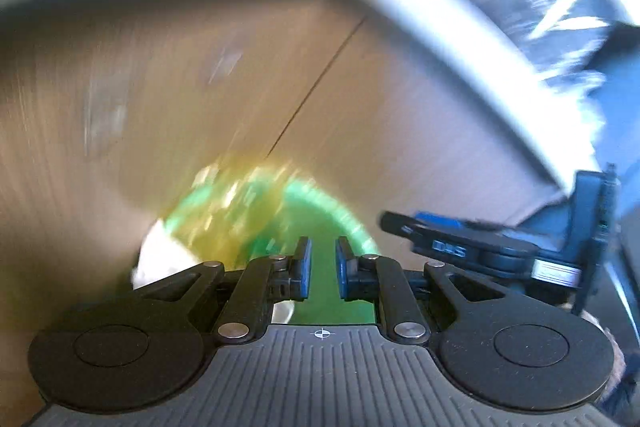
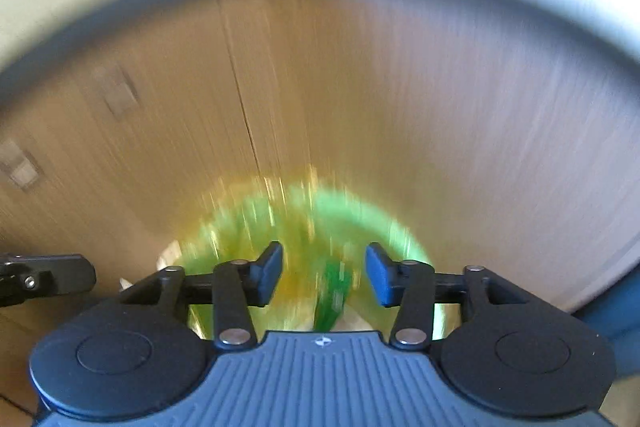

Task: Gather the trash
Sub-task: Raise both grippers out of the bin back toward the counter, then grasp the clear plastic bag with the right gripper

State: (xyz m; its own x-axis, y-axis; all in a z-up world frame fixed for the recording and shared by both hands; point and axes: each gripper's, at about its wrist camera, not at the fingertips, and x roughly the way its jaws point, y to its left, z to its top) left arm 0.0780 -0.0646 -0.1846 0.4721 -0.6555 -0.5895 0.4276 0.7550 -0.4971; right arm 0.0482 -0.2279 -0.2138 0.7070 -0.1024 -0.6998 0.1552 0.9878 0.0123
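Both wrist views angled down, sharing green bag [image 1: 320, 211].

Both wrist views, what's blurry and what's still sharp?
Left wrist view: floor and green bag smeared by motion, left gripper crisp. Right wrist view: the same streaked blur, right gripper sharp, bright glare along the top.

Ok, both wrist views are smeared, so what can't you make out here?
- Green bag: motion blur in both views; contents unreadable.
- Left gripper: the jaws stand narrow with green between them; whether the pads press it, left view doesn't show.
- Right gripper: jaws apart; the green strip below runs under its body.
- White scrap: blurred, partly behind the left gripper.
- Floor: streaked.
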